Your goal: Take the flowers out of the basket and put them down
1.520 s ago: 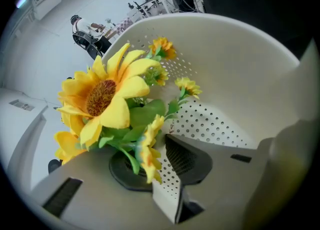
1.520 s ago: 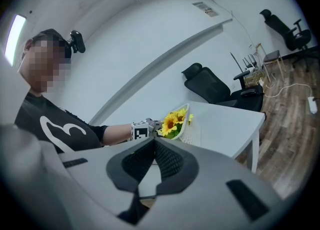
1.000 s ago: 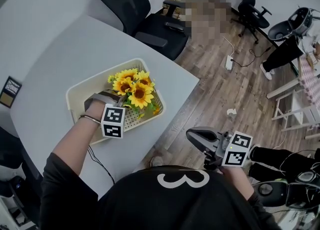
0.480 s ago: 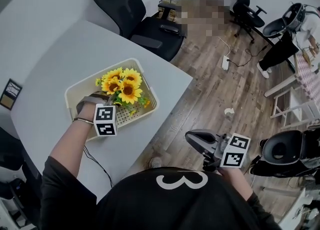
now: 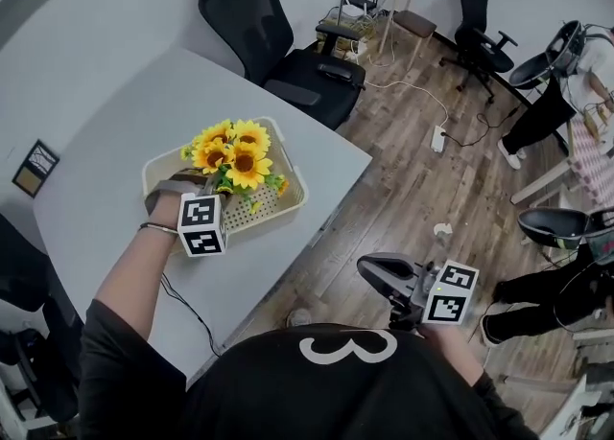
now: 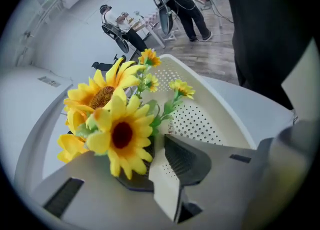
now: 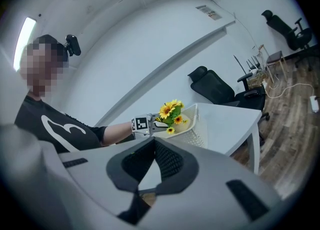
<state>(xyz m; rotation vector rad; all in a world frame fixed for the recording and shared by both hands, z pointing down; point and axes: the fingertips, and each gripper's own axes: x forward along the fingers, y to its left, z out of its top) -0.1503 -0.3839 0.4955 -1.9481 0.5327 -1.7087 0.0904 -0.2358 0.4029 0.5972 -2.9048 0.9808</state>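
Note:
A bunch of yellow sunflowers stands over the far left part of the cream perforated basket on the grey table. My left gripper is shut on the bunch's dark base, with the blooms just above the jaws. In the left gripper view the sunflowers fill the left side, their dark base sits between the jaws of my left gripper, and the basket lies behind. My right gripper hangs off the table over the floor, shut and empty. From the right gripper the flowers show far off.
A black office chair stands against the table's far edge. The table's right edge drops to wooden floor. A thin cable trails near my left arm. More chairs stand far right.
My left gripper has carried the sunflowers from the middle of the basket toward its far left side. The right gripper has stayed where it was.

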